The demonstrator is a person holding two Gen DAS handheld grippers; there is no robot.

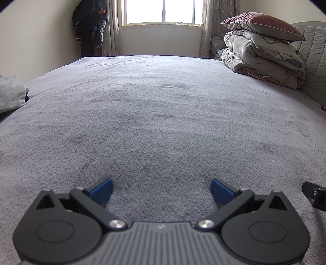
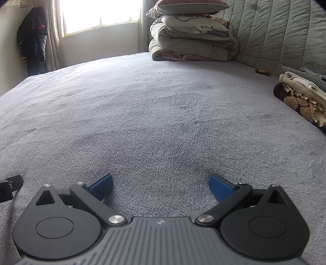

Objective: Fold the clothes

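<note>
The left claw (image 1: 162,190) sits low on the bed (image 1: 159,106), its two blue pads spread wide with only grey fleece blanket between them; it holds nothing. The right claw (image 2: 161,186) is in the same state: pads wide apart, empty, resting just above or on the blanket. The two claws lie side by side, each showing as a black edge at the margin of the other's view.

Straight ahead of both the blanket is bare, so no garment is laid out for folding. The clothes lie off to the sides. In the left wrist view a light grey garment (image 1: 11,92) sits at the bed's left edge, well apart from the left claw. In the right wrist view a pile of clothes (image 2: 303,95) lies at the right edge near the padded headboard (image 2: 281,32), with cream ruffled cloth, a grey piece on top and something dark and textured beneath; whether they are already folded I cannot tell. Farther off, stacked quilts and a pillow (image 1: 262,46) sit at the head of the bed, with a window (image 1: 162,12) and a hanging dark jacket (image 1: 89,26) beyond.

I judge this a pause between garments, or the very start. The next move calls for one claw to reach sideways to a garment, pinch a single layer at an edge, and draw it onto the open middle of the bed to be spread flat. The right-hand pile is layered, so taking one piece without dragging the others will need care.
</note>
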